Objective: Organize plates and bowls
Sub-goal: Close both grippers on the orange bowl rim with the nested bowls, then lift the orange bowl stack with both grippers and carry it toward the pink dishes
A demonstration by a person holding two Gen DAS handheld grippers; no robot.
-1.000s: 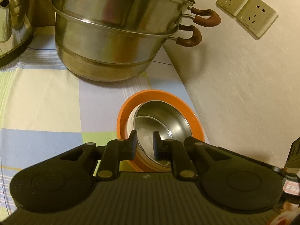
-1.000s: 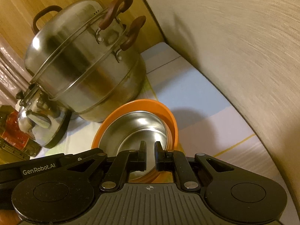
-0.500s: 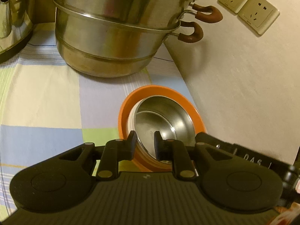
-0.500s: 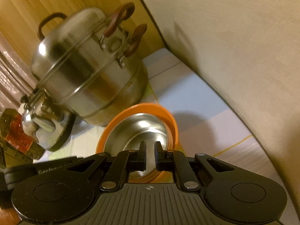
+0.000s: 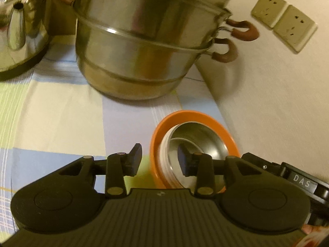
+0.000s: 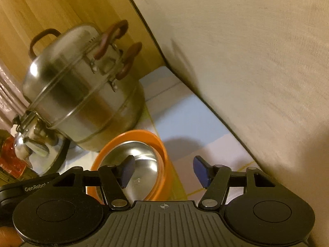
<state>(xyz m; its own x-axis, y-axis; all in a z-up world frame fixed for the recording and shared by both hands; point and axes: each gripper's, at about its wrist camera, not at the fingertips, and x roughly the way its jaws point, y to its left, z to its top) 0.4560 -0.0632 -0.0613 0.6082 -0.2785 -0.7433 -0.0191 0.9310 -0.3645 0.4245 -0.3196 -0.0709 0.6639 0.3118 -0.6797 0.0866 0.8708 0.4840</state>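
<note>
Both tools tilt downward, left tool [image 5: 159, 161] and right tool [image 6: 162, 170] opening astride the orange bowl's [image 5: 157, 135] rim, pads clear.

We see an orange bowl [image 5: 193, 114] with a silver steel bowl [image 5: 197, 138] nested inside it. Our cloth [image 5: 61, 107] is a check of pale blue, cream, lilac and light green, with thin stripes. The steamer [image 5: 144, 47] is silver with brown handles [image 5: 244, 30]; the kettle [image 5: 20, 20] is silver on a black base. The wall [image 5: 277, 103] is cream, the sockets [image 5: 283, 22] beige.
</note>
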